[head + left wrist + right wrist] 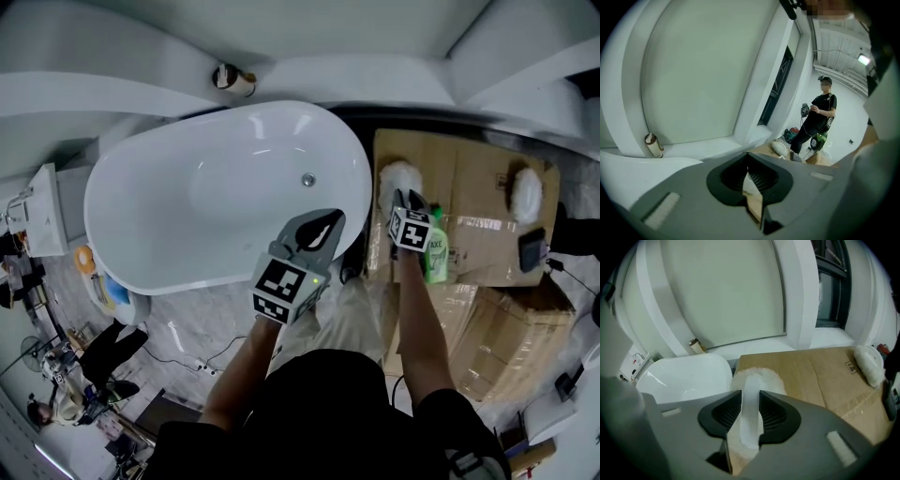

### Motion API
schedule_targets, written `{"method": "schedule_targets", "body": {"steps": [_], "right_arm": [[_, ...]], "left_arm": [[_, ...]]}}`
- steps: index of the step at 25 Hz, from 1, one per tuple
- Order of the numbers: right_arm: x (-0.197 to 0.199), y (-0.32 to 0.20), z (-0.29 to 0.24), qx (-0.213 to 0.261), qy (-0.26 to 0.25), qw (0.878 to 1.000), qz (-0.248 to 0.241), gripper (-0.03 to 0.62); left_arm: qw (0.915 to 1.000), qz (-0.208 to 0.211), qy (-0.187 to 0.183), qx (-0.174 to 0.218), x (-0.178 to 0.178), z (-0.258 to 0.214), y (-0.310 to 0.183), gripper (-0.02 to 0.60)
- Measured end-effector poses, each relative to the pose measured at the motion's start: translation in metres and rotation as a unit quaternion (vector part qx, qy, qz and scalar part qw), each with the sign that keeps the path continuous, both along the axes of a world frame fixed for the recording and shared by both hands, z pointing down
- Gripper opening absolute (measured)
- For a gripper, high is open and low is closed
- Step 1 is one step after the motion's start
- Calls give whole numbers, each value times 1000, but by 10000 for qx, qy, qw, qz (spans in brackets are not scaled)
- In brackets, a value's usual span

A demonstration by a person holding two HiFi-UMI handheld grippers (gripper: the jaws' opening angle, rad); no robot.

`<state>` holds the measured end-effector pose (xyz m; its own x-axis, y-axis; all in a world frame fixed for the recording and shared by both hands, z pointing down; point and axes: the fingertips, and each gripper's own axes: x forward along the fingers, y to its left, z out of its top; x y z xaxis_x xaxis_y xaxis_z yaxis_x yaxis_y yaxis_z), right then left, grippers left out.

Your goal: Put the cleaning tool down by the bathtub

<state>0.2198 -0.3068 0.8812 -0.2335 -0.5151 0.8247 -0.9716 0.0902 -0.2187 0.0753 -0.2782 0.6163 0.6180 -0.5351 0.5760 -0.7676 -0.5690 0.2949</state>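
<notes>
The cleaning tool (398,178) is a white fluffy pad with a white handle (751,413). It lies on the cardboard box (473,183) just right of the white bathtub (216,187). My right gripper (410,202) is over it, and in the right gripper view (751,408) the handle runs between the jaws, which stand open close on either side. The pad (759,376) rests flat on the cardboard. My left gripper (319,230) hovers over the tub's near right rim. In the left gripper view (754,183) its jaws are shut with nothing between them.
A second fluffy pad (527,194) and a black device (532,248) lie further right on the cardboard. A green bottle (436,253) stands by my right forearm. A small bottle (232,80) sits on the ledge behind the tub. A person (818,117) stands in the background.
</notes>
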Motion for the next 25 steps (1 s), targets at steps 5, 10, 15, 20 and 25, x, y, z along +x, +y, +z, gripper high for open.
{"method": "schedule_targets", "body": {"steps": [5,10,15,20,25], "right_arm": [[5,1,-5,25,175,9998,-64,103],[10,1,-16,70,244,9996,-97,103],[12,3,-28,154,276,9993,-192,103],[11,7,-49,262,312,9988,-269,103],[13,12,-74,384,357,9983,-250,103]], "left_arm": [[10000,-40,4,-2,-2,-3,2,-2],[9999,-64,50,69,2,-13,2,-3],[9998,-55,40,202,6,-24,3,-2],[9998,-24,29,210,6,-37,12,-2],[9991,-14,104,399,13,-54,15,-2]]}}
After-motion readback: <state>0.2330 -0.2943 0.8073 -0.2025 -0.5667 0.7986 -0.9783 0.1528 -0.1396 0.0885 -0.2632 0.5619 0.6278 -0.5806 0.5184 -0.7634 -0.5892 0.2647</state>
